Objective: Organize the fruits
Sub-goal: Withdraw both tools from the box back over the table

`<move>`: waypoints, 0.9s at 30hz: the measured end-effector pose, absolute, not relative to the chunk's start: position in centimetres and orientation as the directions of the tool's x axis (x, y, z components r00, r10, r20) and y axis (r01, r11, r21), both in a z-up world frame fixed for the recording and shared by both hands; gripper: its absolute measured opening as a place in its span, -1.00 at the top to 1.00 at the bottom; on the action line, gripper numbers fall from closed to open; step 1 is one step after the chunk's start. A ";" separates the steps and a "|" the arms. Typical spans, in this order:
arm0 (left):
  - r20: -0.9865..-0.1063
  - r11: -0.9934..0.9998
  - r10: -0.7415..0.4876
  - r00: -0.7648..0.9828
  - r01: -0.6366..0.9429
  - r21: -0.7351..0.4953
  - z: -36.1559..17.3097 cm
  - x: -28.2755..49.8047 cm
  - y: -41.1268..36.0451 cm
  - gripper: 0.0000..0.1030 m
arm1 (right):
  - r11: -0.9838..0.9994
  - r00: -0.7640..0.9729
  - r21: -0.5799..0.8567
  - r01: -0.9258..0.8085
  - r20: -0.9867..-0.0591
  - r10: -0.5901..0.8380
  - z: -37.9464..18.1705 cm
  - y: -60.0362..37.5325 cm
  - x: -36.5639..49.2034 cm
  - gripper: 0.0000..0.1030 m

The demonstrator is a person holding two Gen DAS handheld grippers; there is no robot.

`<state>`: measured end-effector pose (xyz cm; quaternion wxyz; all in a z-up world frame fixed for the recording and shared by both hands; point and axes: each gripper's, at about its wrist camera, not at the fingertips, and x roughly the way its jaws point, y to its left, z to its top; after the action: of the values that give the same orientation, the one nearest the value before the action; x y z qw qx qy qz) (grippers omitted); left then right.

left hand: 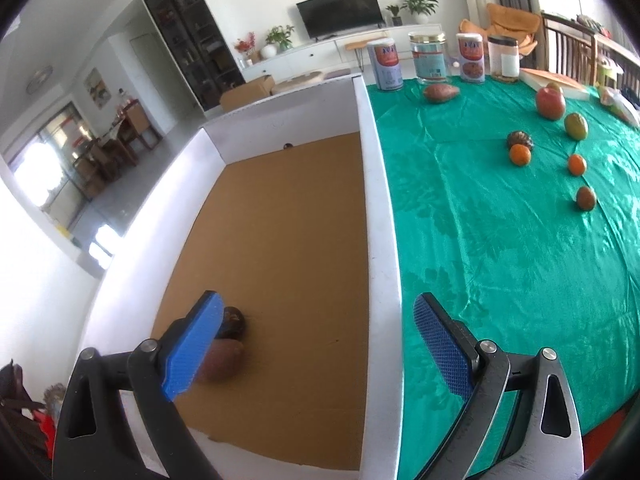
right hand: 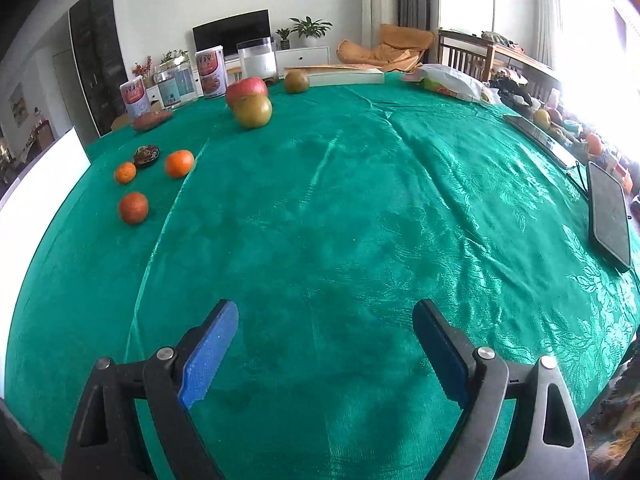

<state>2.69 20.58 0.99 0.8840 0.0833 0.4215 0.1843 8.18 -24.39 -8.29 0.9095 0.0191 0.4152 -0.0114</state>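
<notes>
My left gripper (left hand: 316, 312) is open, straddling the white right wall of a cardboard-floored box (left hand: 380, 216). Inside the box, behind the left finger, lie a dark round fruit (left hand: 234, 320) and a brownish one (left hand: 222, 362). On the green tablecloth stand a red apple (left hand: 551, 103), a green-red mango (left hand: 576, 126), a dark ribbed fruit (left hand: 520, 139), two oranges (left hand: 520, 155) (left hand: 577, 164) and a brownish fruit (left hand: 586, 198). My right gripper (right hand: 326, 320) hangs open over bare cloth, nothing between its fingers. Its view shows three oranges (right hand: 133, 208) (right hand: 179, 163) (right hand: 125, 172), the apple (right hand: 246, 89) and a green fruit (right hand: 253, 111).
Several cans and jars (left hand: 428, 62) line the table's far edge, with a sweet potato (left hand: 440, 93) before them. A dark tablet (right hand: 610, 218), a phone (right hand: 540, 136), a plastic bag (right hand: 452, 80) and a flat box (right hand: 344, 76) lie on the right side.
</notes>
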 end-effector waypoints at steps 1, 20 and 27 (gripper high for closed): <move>-0.719 0.921 0.390 0.575 -0.257 0.294 1.0 2.5 20.7 -0.88 | 0.999 0.655 0.021 0.035 -0.756 -0.007 -8.3 -24.3 8.1 -0.72; -0.700 0.996 -0.040 0.713 -0.029 -0.086 4.5 1.7 9.8 -0.98 | 0.997 0.638 -0.008 0.081 -0.768 -0.058 -8.8 -24.8 7.8 -0.95; -0.794 0.996 0.025 0.608 -0.079 -0.029 -3.8 7.2 7.2 -0.97 | 0.997 0.640 -0.009 0.079 -0.766 -0.058 -8.8 -24.9 7.6 -0.99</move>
<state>7.21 7.18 -3.77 0.8960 -0.0304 0.4420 0.0291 7.65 -24.89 -8.84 0.9054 0.0126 0.4228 -0.0379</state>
